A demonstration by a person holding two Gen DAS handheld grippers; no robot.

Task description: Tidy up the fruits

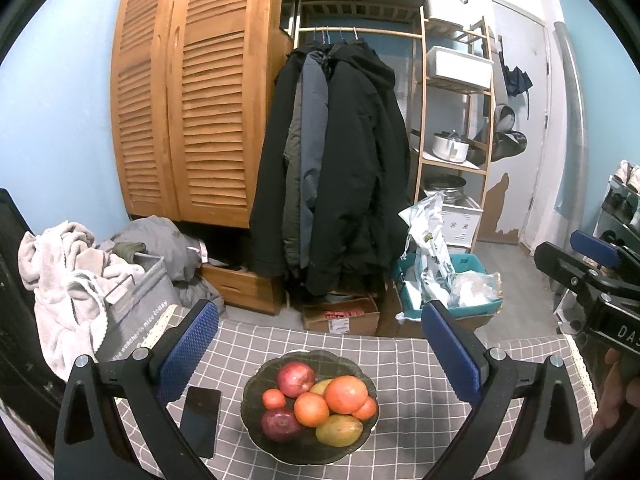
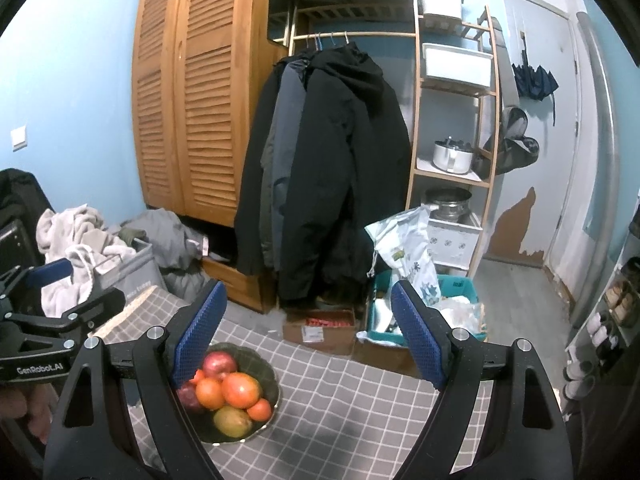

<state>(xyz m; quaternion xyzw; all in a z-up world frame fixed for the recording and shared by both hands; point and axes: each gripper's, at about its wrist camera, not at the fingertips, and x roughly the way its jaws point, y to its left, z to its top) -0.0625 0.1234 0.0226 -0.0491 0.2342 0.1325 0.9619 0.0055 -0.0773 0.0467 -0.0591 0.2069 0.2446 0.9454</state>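
Both claws tilted down over bench, jaws apart, empty: left claw (image 1: 320, 356) above fruit bowl (image 1: 256, 384), right claw (image 2: 308, 336) w/ bowl at 8 o'clock.

In the right wrist view, the right gripper's (image 2: 308, 332) left finger (image 2: 196, 332) hides the near-left rim of the fruit bowl (image 2: 268, 376) and most of a small orange fruit (image 2: 197, 377). The frame edge crops the left gripper (image 2: 52, 312) beside it.
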